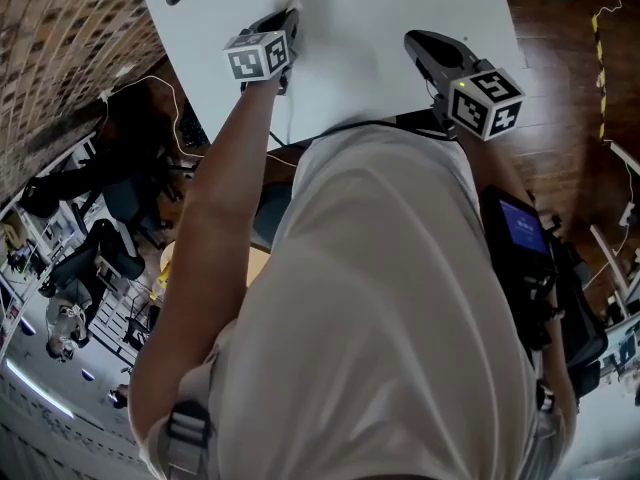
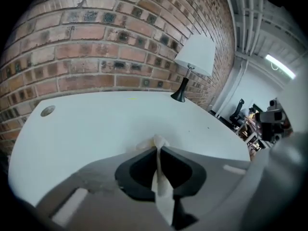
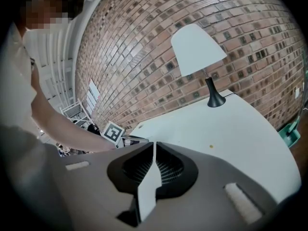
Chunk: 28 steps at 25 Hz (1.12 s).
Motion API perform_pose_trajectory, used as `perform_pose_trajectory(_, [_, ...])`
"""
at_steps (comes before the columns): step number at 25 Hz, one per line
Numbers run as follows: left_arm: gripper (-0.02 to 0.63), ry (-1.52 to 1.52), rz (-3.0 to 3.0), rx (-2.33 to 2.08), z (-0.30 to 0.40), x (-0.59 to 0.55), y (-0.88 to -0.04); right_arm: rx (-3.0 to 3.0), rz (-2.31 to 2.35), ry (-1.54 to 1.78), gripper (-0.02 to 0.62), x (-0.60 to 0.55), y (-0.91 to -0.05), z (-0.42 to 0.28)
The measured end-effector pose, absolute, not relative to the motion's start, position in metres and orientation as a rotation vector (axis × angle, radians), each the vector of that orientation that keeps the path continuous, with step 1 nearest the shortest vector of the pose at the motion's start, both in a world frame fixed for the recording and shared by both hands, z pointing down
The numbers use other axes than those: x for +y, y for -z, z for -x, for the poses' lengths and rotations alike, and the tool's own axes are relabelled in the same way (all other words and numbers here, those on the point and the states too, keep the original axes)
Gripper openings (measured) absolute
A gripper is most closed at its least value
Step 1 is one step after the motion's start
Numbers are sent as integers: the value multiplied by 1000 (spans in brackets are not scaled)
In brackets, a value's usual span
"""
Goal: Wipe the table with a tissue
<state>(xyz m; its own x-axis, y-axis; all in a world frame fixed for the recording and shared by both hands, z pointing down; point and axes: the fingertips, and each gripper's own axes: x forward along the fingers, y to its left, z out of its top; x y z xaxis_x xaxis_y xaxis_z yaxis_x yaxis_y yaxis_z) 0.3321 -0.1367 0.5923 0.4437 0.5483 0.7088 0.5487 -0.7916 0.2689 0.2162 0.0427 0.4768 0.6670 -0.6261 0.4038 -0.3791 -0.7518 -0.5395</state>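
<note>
A white tissue (image 2: 157,141) is pinched in my left gripper (image 2: 158,147), with a crumpled end poking out past the shut jaws just over the white table (image 2: 96,124). In the head view the left gripper (image 1: 290,20) reaches over the table (image 1: 350,28) at its near left. My right gripper (image 1: 415,40) hovers at the near right, a short way apart from the left one. In its own view the right gripper (image 3: 154,147) has its jaws shut with nothing visibly held. A small yellowish speck (image 3: 210,147) lies on the table (image 3: 231,129) ahead of it.
A black-stemmed lamp with a white shade (image 2: 195,57) stands at the table's far end against a brick wall (image 2: 106,47). A round cable hole (image 2: 47,110) sits near the left corner. Dark wooden floor (image 1: 570,118) lies to the right, and office chairs (image 1: 110,248) to the left below.
</note>
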Motion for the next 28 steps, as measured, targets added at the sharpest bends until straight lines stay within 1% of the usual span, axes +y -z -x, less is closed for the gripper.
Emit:
perform_pose_trajectory(3, [26,1269,2636,-1017,-349,-132,-604,763,2471,821,23,48,-478,-215])
perform_pose_trajectory(7, [26,1291,2593,-917,-358,-126,-609,709,2489,832,23,63,-476,-213])
perform_pose_trajectory(11, [26,1275,2605,-834,-375,-149,-606,705,2492,806,23,56,-473,-223])
perform_pose_trajectory(19, [26,1302,2677,-734,-375,-157,-597,710,2486,783,23,55,-467,-229])
perform_pose_trajectory(24, [26,1325,2738,-674,-347,-114,-594,678,2466,776,23,109,-465,-197])
perform_pose_trajectory(28, [26,1334,2790,-641,-351,-108,-592,654,2447,773,23,119,-468,-201])
